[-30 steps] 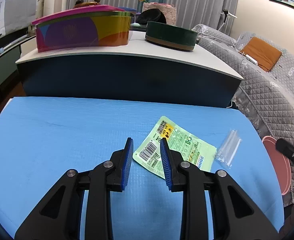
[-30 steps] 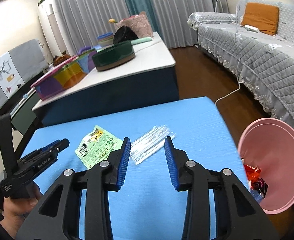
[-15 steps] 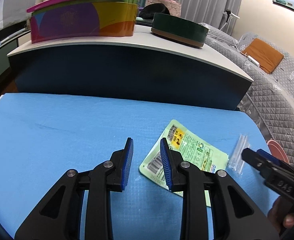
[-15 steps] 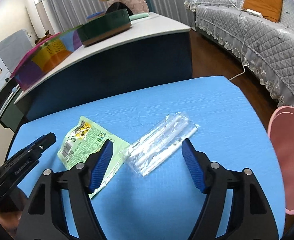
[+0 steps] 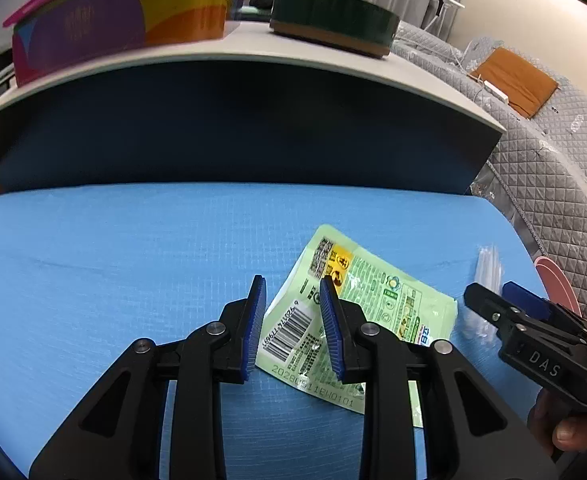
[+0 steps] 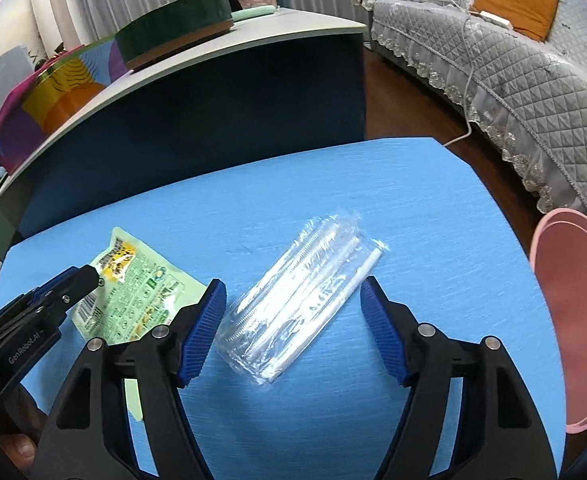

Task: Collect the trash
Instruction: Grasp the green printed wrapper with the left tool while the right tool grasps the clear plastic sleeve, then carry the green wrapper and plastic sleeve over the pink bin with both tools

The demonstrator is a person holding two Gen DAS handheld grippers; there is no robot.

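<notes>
A green printed wrapper (image 5: pixel 377 304) lies flat on the blue table (image 5: pixel 113 260). My left gripper (image 5: pixel 292 285) hovers over its barcode corner, jaws narrowly apart, with the wrapper's edge below the gap and nothing pinched. A clear plastic packet of white straws (image 6: pixel 305 300) lies to the right of the wrapper (image 6: pixel 141 292). My right gripper (image 6: pixel 292 285) straddles that packet; its jaws are closing, and neither pad touches the packet. Each gripper also shows in the other's view: the right gripper (image 5: pixel 489 300) and the left gripper (image 6: pixel 85 276). A pink bin (image 6: pixel 565 292) stands off the table's right edge.
Behind the table stands a dark cabinet with a white top (image 5: pixel 253 52), carrying a colourful box (image 5: pixel 113 20) and a round green tin (image 5: pixel 333 20). A grey quilted sofa (image 6: pixel 513 72) with an orange cushion runs along the right. Wooden floor (image 6: pixel 413 92) lies between.
Both grippers came down and closer to the table. The right jaws spread wider and now sit on either side of the straw packet. The left jaws kept the same narrow gap.
</notes>
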